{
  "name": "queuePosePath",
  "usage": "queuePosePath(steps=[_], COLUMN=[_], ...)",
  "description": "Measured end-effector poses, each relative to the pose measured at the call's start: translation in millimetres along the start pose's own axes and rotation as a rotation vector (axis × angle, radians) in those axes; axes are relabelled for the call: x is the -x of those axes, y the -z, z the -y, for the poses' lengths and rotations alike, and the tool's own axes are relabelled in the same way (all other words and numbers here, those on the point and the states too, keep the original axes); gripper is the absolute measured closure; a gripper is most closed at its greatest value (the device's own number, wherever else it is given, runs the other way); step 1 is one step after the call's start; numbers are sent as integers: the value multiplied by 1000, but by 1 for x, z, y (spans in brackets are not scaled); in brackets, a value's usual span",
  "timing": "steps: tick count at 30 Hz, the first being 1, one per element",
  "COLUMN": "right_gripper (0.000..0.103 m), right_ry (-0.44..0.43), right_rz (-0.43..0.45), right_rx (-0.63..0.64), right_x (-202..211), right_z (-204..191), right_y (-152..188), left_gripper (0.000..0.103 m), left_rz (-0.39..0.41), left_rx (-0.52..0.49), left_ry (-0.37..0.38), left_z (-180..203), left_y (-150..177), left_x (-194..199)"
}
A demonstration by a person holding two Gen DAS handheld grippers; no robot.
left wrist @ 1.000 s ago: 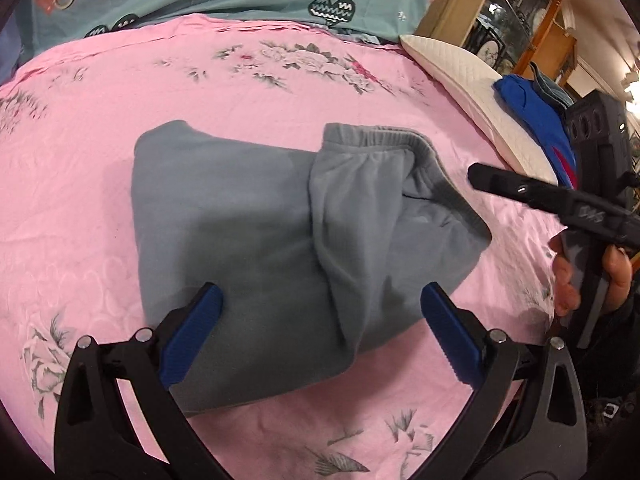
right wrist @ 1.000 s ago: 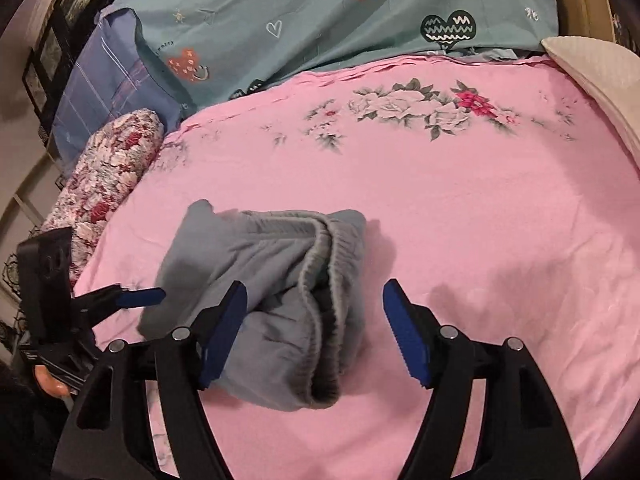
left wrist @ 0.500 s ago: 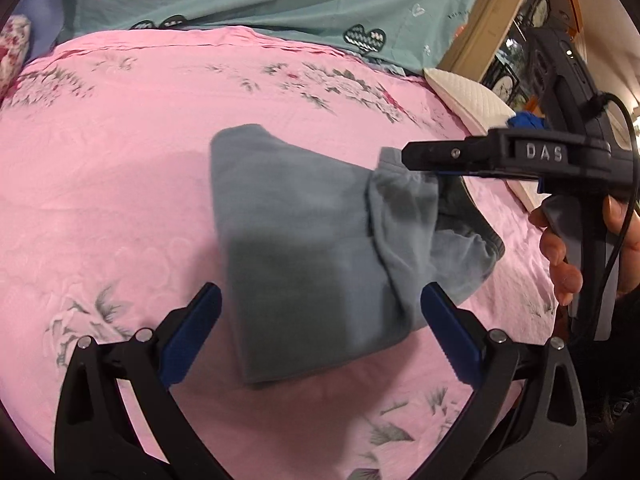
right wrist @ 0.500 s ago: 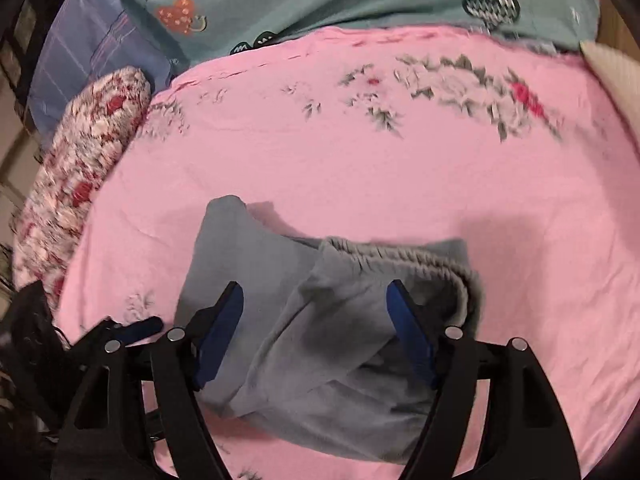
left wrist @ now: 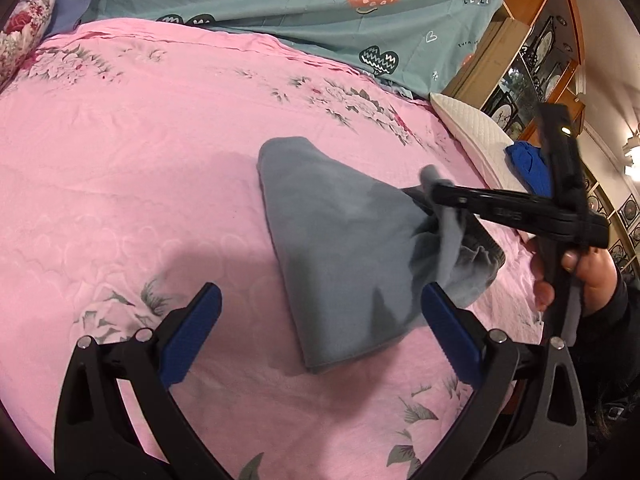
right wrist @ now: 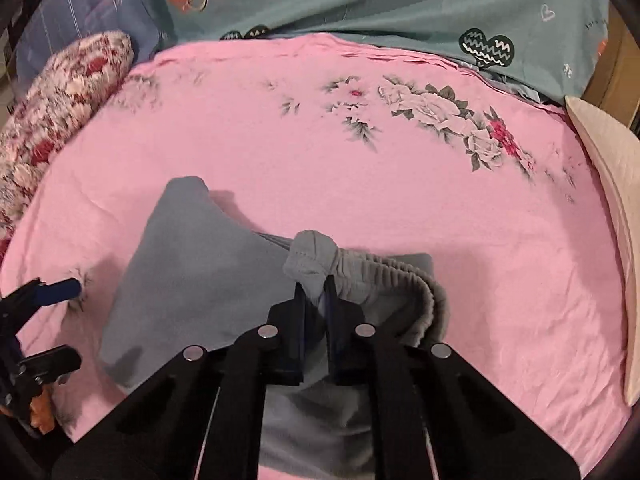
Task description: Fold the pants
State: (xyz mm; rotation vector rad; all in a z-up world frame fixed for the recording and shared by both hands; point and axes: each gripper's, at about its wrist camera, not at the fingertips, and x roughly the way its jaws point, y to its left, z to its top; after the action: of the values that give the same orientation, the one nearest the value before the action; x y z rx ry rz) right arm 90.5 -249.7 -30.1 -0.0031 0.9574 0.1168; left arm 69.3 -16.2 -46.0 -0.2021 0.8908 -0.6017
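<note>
Left edge of the bed: a red-and-white floral bolster [right wrist: 56,120] lies along the pink floral sheet [left wrist: 140,140], with a blue striped pillow [right wrist: 80,12] behind it. Along the far edge, a teal heart-print cover [left wrist: 300,4] overlaps the sheet.

Left gripper [left wrist: 320,336]: held above the near-left part of the sheet, blue-padded fingers [left wrist: 188,336] spread wide apart, nothing between them. Its right finger stands just in front of the near edge of the cloth; contact cannot be told.

Centre: the grey pants [left wrist: 340,248], folded into a compact bundle, lie on the middle of the sheet toward its near edge. The flat folded part points left; the elastic waistband [right wrist: 404,284] is bunched at the right.

Right gripper [right wrist: 314,296]: jaws closed together on a gathered tuft of the pants at the waistband corner, which is raised slightly off the bundle. The person's right hand [left wrist: 580,276] grasps the handle.

Right edge: a white pillow [left wrist: 472,132] carries a blue garment [left wrist: 528,168]; a wooden cabinet [left wrist: 536,40] stands beyond.
</note>
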Motion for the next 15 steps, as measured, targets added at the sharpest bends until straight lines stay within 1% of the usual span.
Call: queuePosePath(steps=[3,7,9,10,11,14,15], right_gripper=[95,95,78,71,68,36,28], right_ry=[-30,-74,-83,-71,-53,-19,-16], right_rz=[40,130,131,131,138,202,217], right_rx=[-92,-247,-300,-311,-310,-309,-311], right_x=[19,53,58,60,64,81,84], right_z=[21,49,55,57,57,59,62], right_y=[19,65,88,97,104,115,113], left_gripper=[2,2,2,2,2,2,2], left_rz=[-11,-11,-23,-31,-36,-51,-54], left_rx=[-14,-17,-18,-21,-25,-50,-58], left_ry=[9,12,11,10,9,9,8], left_z=[5,10,12,13,15,25,27], left_y=[1,1,1,1,1,2,3], left_x=[-3,-5,-9,-11,-13,-17,-18])
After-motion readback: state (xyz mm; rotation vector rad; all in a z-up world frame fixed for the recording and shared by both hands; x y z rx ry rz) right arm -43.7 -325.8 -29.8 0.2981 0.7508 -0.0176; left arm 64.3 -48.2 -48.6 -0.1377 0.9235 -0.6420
